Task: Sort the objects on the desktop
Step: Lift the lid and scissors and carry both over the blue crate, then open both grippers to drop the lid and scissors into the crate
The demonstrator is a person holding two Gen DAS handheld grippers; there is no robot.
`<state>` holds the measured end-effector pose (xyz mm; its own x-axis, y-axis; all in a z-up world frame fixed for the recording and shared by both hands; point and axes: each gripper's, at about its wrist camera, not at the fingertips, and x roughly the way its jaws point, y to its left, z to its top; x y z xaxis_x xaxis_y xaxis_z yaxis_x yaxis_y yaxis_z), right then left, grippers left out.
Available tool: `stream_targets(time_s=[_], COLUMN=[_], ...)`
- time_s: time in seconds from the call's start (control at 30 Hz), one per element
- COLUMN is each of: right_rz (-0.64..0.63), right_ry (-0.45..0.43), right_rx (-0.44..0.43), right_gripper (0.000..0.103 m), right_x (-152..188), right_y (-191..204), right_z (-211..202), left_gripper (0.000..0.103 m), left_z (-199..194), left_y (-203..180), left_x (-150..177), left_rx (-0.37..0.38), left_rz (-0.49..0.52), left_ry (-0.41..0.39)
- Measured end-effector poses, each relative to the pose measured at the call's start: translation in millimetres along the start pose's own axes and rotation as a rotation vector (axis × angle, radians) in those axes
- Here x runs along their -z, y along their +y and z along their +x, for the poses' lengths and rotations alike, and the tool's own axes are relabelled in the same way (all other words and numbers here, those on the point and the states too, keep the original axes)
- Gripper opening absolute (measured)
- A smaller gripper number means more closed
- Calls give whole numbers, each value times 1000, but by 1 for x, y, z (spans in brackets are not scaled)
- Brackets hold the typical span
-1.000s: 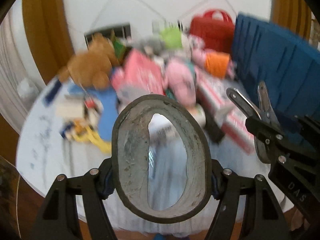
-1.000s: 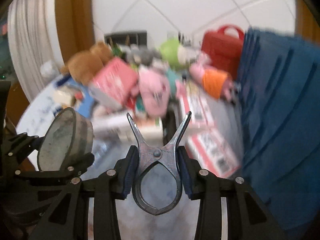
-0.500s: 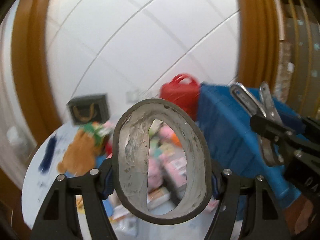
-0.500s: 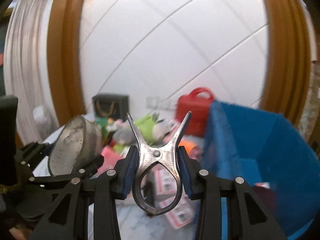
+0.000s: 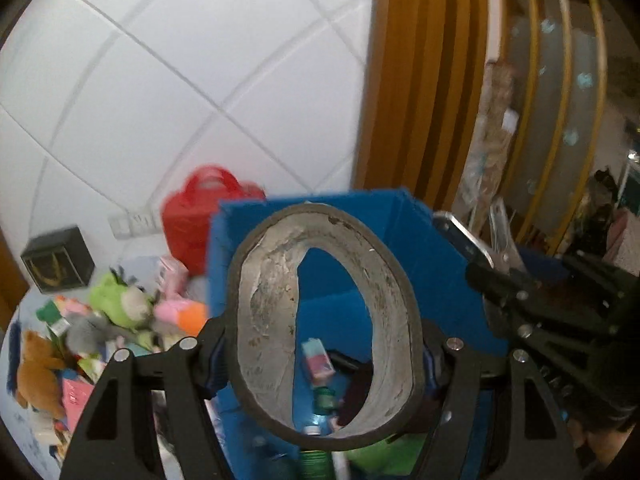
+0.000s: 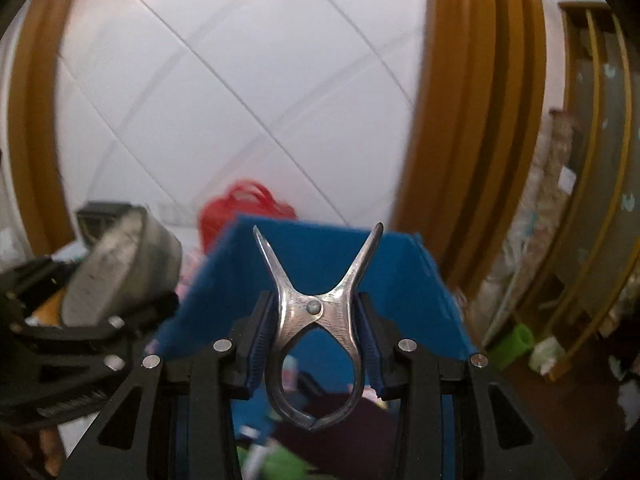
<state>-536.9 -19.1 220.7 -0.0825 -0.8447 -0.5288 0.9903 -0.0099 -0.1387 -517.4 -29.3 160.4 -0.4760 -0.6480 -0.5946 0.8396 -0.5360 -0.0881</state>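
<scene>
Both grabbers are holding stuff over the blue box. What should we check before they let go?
1. Left gripper grips the grey ring on both sides: ok.
2. Right gripper grips the metal clip between its pads: ok.
3. Blue box is open at the top: ok.
4. Ring is above the box opening, with box contents showing through its hole: ok.
5. Clip is above the box, with blue wall behind and box contents below: ok.
6. Room left in the box: it already holds bottles and a small packet; how full, cannot tell.
</scene>
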Motion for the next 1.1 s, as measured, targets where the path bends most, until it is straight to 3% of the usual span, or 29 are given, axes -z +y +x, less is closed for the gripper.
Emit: stream_targets(time_s=[0.13,0.23,0.3,0.4,0.53,0.73,0.87,0.9,0.97,1.1], right_rz=[32,47,71,52,-36,-13,-7,-5,-11,-23], right_ry=[199,378,517,629,625,580,547,535,511,491], right_rx=[-48,-89,-118,-117,-22,-9,4,8,15,32], right_gripper=[39,39,39,39,39,40,41,44,68,79], right_x=[23,58,88,118,124,110,101,99,96,91], right_y=[-51,-65,-69,-67,-63,-77,-82,-83,-83,-81], right_z=[80,142,181,211,209,208,206,206,203,200], left_gripper=[70,70,70,70,70,72,85,89,93,94], left_z=[81,143,169,180,176,170,161,157,156,154], left_y=[-25,-30,-35,-37,-45,-50,-51,-51,-48,-44], left_x=[10,37,52,66,65,62,56,54,52,50], left_rx=[-73,-151,-170,-150,-168,-170,-203,-212,-216,-225], left_rz=[10,37,62,71,114,126,133,133,126,116], left_ry=[173,340,450,511,478,447,404,394,390,384])
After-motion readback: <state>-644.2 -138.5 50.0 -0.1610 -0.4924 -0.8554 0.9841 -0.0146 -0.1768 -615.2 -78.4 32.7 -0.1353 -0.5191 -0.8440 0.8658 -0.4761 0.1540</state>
